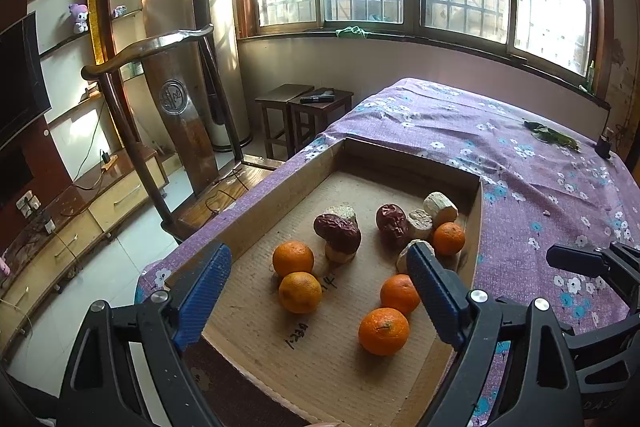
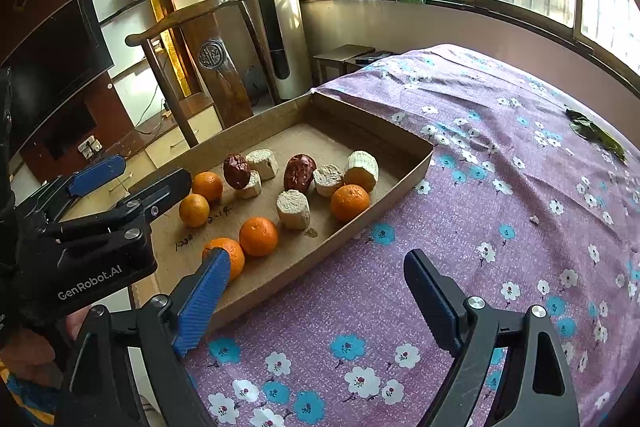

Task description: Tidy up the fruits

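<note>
A shallow cardboard tray (image 1: pixel 280 187) (image 2: pixel 400 167) lies on the purple flowered cloth. In it are several oranges (image 1: pixel 383 331) (image 2: pixel 258 237), two dark red dates (image 1: pixel 338 231) (image 2: pixel 299 173) and several pale beige chunks (image 1: pixel 440 209) (image 2: pixel 294 209). My left gripper (image 1: pixel 318 263) is open and empty, held above the near part of the tray over the oranges; it also shows in the right wrist view (image 2: pixel 132 173). My right gripper (image 2: pixel 316 269) is open and empty, above the cloth just right of the tray's near corner; part of it shows in the left wrist view (image 1: pixel 580 261).
The cloth-covered table (image 2: pixel 500 187) spreads to the right, with green leaves (image 2: pixel 596 133) near its far edge. A wooden chair (image 1: pixel 176 131) stands left of the table, with stools (image 1: pixel 304 107), a tall air conditioner (image 1: pixel 216 39) and a TV cabinet beyond.
</note>
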`<state>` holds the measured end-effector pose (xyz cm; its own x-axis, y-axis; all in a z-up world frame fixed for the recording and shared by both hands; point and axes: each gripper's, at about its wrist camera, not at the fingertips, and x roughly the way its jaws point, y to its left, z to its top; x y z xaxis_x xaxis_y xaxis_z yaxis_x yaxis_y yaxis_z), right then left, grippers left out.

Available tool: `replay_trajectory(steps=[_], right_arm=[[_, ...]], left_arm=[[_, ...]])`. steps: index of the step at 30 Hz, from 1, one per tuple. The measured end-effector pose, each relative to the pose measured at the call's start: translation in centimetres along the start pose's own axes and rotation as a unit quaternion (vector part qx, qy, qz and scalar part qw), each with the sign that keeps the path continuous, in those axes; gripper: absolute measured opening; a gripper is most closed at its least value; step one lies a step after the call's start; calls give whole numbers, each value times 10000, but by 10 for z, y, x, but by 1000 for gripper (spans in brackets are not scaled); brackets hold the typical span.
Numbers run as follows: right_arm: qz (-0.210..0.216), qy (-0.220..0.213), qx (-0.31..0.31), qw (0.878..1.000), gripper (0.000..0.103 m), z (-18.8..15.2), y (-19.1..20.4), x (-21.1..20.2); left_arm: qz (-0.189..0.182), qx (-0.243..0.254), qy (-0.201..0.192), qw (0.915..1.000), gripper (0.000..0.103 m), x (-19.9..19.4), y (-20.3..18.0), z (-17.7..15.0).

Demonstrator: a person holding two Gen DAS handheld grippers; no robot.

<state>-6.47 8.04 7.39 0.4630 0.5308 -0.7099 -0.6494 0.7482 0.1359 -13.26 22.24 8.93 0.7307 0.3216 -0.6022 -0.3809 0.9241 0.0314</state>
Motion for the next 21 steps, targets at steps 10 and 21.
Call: replay_trajectory(steps=[10, 21], right_arm=[[-13, 101, -7, 9999, 92, -1, -1, 3], [5, 156, -10, 9999, 92, -3, -3, 3]], left_arm=[[5, 7, 5, 10000, 89, 0, 0, 0], [15, 6, 0, 10000, 89, 0, 0, 0]])
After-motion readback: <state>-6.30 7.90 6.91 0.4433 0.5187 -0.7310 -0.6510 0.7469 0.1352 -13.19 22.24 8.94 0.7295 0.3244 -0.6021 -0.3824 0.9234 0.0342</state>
